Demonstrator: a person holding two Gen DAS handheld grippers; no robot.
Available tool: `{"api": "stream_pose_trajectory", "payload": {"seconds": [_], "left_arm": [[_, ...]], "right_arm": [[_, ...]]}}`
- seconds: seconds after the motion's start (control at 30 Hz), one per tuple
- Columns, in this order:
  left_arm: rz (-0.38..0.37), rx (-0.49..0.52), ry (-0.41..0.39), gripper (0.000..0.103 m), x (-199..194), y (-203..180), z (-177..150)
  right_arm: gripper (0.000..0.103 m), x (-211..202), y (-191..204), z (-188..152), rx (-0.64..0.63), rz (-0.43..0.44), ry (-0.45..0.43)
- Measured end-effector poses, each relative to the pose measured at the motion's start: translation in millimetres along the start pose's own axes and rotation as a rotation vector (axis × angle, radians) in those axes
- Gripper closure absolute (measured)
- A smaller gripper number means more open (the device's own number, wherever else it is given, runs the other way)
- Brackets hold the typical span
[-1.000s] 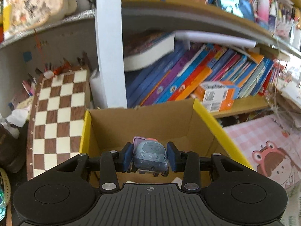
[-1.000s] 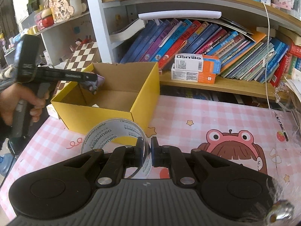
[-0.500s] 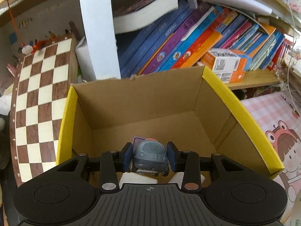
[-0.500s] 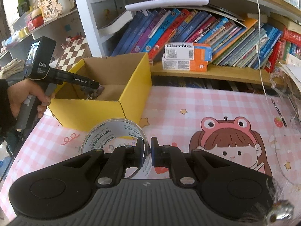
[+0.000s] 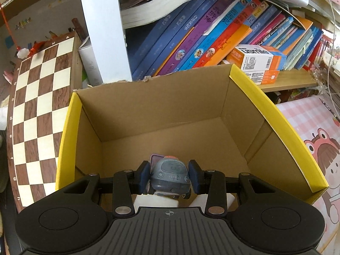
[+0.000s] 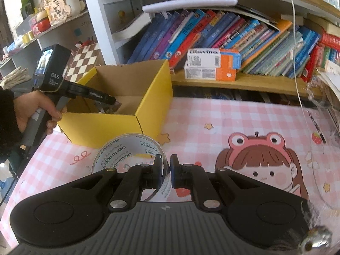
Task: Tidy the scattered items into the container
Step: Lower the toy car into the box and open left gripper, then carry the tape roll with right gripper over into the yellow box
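Left gripper (image 5: 170,179): I hold the toy car (image 5: 170,176) inside the yellow box (image 5: 274,114).
Right gripper (image 6: 166,171): I pinch the tape roll (image 6: 127,150) wall.

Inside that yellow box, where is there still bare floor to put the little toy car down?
The far half of the box floor is bare cardboard, bordered by the back wall and the right wall. The near edge is crowded: white items lie under the left gripper, which holds the toy car.
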State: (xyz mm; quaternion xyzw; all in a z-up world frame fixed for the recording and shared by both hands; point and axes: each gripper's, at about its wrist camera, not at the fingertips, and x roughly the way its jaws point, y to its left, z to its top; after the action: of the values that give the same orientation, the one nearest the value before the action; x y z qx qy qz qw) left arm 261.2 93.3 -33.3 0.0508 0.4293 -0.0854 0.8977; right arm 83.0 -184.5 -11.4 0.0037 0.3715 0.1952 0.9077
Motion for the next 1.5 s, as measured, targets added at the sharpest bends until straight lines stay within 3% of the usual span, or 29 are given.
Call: {"api": "stream_pose_trajectory", "payload": {"seconds": [0.63,1.03,1.5], "left_arm": [[-0.003,0.009,-0.045,0.062,-10,1,0],[0.051,0.085,-0.168,0.050,-39,-7,-9],[0.072,0.060,-0.271,0.040,-73,6,-21]], "right_arm": [[0.095,0,13,29,-0.071,0.033,-0.056],[0.095,11,37,75,-0.150,0.094,-0.119],[0.095,61,65,112,-0.281,0.090,-0.107]]}}
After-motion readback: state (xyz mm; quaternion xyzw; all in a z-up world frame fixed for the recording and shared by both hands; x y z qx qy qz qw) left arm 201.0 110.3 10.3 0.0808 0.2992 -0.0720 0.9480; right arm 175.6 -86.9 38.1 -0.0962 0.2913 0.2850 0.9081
